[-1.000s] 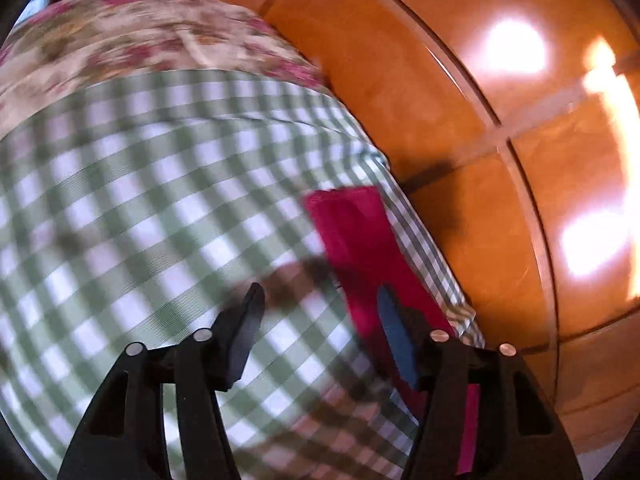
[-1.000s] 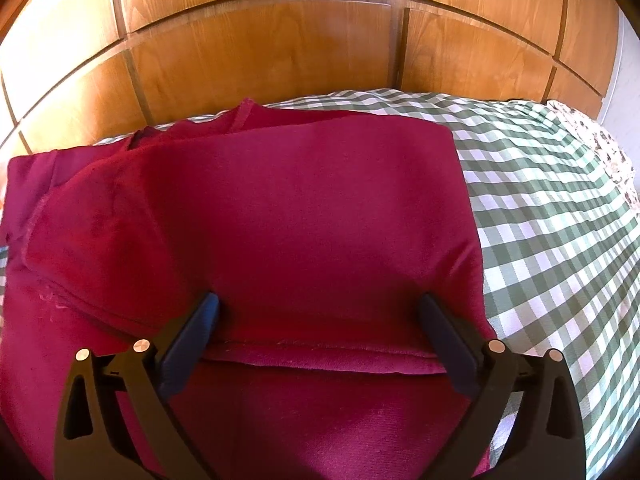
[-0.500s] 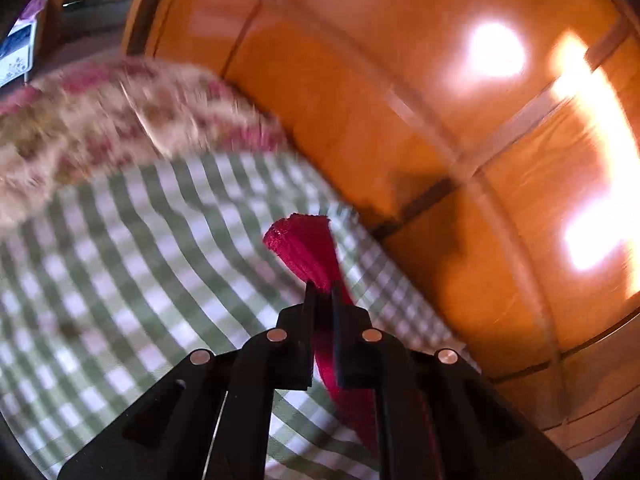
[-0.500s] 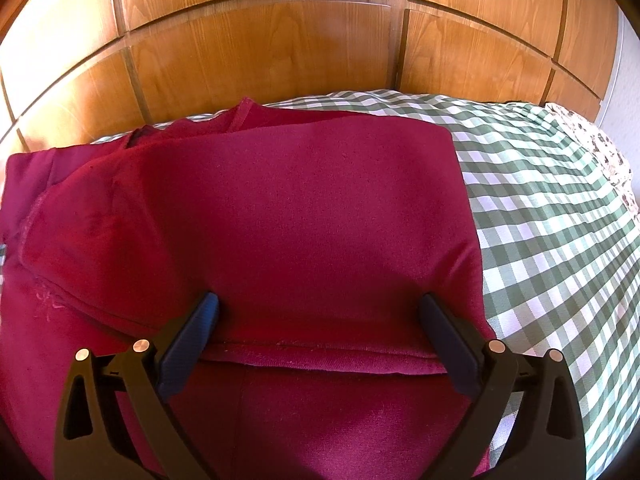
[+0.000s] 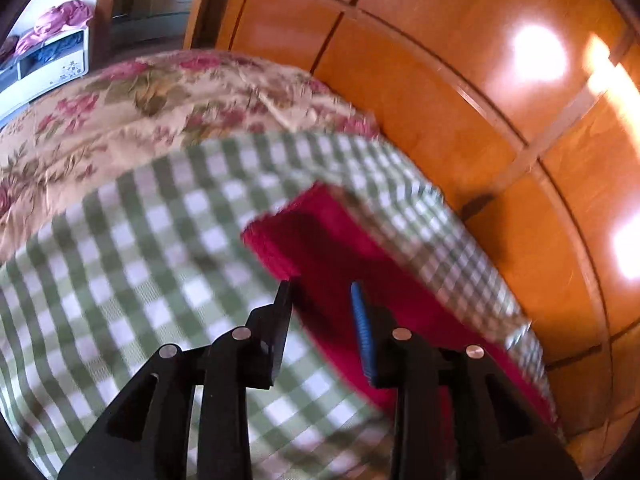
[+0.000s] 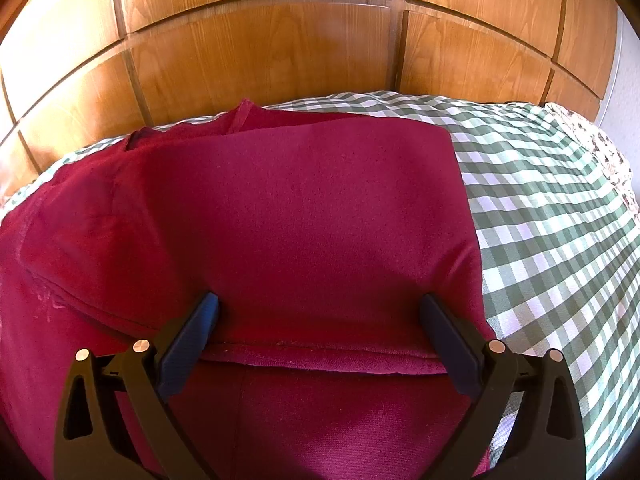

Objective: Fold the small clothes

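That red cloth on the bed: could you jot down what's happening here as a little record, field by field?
garment: red cloth, partly folded, one layer over another
surface: green checked bedspread
behind: wooden headboard
beside: flowered bedding
left gripper: open, by the cloth's edge, gripping nothing
right gripper: open wide, over the folded layer's hem
image quality: left view is blurred

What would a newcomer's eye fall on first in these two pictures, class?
The crimson garment, folded over on itself, fills the right wrist view, spread on a green-and-white checked sheet. The right tongs hover wide open over its folded hem. Behind rises a glossy wooden headboard, and the left tongs stand open at the garment's corner.
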Tool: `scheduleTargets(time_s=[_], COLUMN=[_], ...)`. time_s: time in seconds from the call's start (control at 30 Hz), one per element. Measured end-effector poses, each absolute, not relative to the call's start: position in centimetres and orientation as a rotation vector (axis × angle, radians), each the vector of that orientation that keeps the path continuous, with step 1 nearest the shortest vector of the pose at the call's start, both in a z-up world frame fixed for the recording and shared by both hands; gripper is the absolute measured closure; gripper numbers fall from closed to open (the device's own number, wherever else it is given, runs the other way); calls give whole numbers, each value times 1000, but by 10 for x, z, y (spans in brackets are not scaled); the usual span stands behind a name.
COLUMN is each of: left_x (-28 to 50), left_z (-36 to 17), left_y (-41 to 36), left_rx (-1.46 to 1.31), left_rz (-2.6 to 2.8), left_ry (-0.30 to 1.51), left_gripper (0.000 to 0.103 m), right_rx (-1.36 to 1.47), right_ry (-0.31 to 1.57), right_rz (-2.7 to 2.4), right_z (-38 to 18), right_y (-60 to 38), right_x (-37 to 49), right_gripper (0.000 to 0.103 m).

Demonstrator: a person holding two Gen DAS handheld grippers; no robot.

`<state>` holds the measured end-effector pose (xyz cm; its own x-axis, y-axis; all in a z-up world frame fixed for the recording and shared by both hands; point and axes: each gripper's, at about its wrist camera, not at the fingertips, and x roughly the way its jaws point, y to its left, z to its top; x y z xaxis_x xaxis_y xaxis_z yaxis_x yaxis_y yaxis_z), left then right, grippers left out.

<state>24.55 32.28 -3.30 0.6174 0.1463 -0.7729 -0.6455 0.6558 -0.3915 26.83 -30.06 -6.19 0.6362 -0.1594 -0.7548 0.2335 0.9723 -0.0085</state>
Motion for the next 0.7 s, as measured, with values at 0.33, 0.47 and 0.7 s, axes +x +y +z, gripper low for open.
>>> scheduleTargets(time_s=[0.33, 0.47, 0.7], left_x=[204, 223, 256], left_z=[-61, -61, -60], left_y=[355, 358, 352], left_rx=[-999, -976, -863], left_rz=[399, 406, 405], left_ry=[733, 754, 803], left_gripper=[38, 43, 95], right_rx=[90, 83, 80], right_ry=[849, 848, 847], right_rz=[-230, -237, -241], right_z=[-61, -61, -61], right_y=[-300, -299, -297], right_x=[268, 268, 268], right_gripper=[4, 4, 4])
